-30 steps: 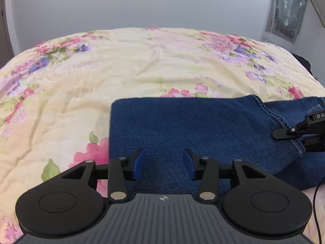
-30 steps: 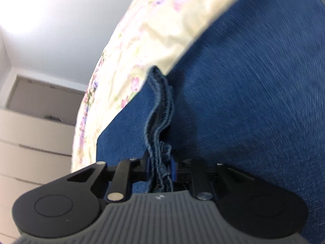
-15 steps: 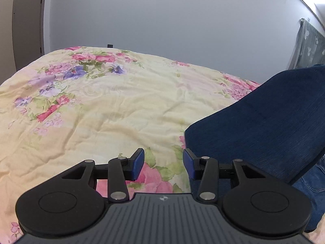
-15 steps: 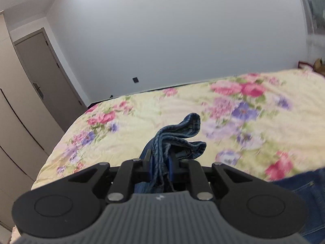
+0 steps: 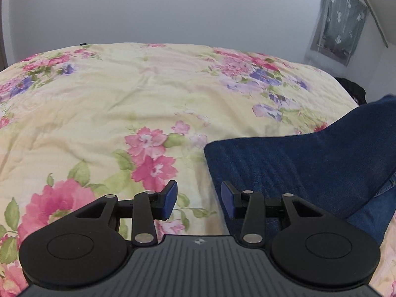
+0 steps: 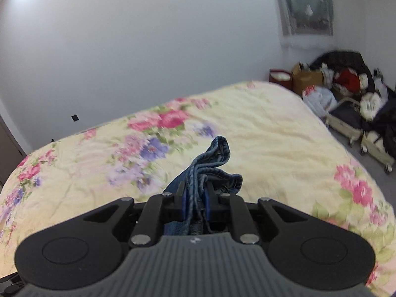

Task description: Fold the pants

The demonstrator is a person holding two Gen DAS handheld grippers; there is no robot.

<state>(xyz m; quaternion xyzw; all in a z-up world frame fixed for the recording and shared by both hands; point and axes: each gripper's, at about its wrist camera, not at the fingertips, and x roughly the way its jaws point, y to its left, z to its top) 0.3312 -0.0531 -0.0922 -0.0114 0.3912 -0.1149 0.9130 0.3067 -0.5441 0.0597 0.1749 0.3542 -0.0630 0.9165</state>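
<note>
Dark blue denim pants (image 5: 302, 163) lie on the floral bedspread (image 5: 148, 104) at the right of the left wrist view, their right part lifted off the bed. My left gripper (image 5: 199, 199) is open and empty, hovering at the folded left edge of the pants. My right gripper (image 6: 195, 203) is shut on a bunched hem of the pants (image 6: 210, 163), held up above the bedspread (image 6: 259, 133).
A pile of bags and clothes (image 6: 346, 94) sits on the floor past the bed's far right corner. A curtained window (image 5: 339, 22) is on the right wall. A door edge (image 6: 7, 143) is at the left.
My right gripper has swung right with the hem still in it, now facing the bed's right corner. My left gripper has turned right and tilted down; the lifted denim sits lower.
</note>
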